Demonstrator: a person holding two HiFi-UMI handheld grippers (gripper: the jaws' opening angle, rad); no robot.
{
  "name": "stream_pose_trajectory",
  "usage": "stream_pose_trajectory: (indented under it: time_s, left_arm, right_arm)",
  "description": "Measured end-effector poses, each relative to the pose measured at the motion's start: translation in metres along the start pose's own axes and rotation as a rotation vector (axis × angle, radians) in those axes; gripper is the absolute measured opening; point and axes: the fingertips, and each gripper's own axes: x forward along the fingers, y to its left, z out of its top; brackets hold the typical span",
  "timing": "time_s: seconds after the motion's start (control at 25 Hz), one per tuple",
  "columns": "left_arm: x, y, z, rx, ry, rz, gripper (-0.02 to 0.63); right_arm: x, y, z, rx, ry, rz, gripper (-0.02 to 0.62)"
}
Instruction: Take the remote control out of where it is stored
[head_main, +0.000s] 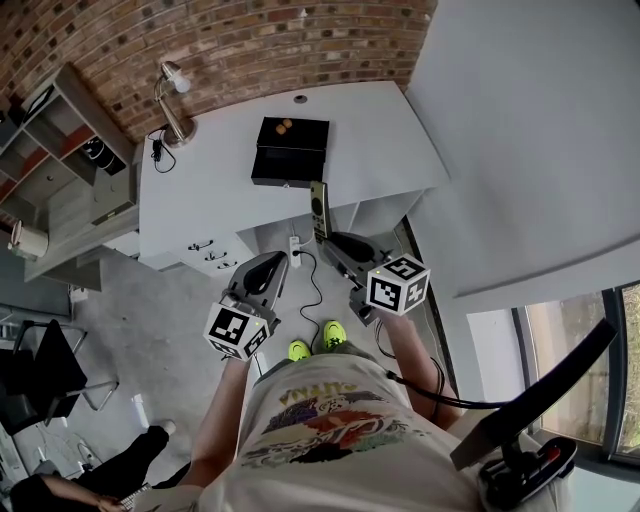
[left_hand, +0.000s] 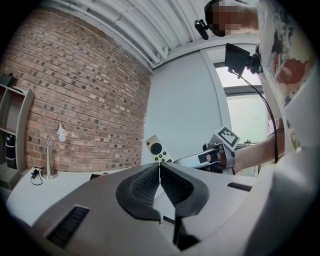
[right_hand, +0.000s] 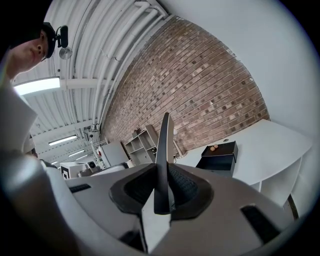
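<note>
Right gripper clamping only the near end of the remote control, which could pivot or slip out ahead of the jaws; left gripper closed, empty.

Head camera: high above, looking steeply down on left gripper, right gripper, desk beyond claws. Gripper cameras: close behind own jaws, facing along them toward brick wall. All three share desk, remote; black box ahead of right claw.
</note>
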Motion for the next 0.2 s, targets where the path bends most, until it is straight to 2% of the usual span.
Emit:
stream_pose_trajectory:
  time_s: [0.2]
  left_arm:
    - [-0.0037, -0.0027, 0.0034, 0.002, -0.006, 0.000, 0.008]
  right_arm:
    - [-0.0027, 0.0072, 0.0013, -0.007, -0.005, 0.004, 0.084]
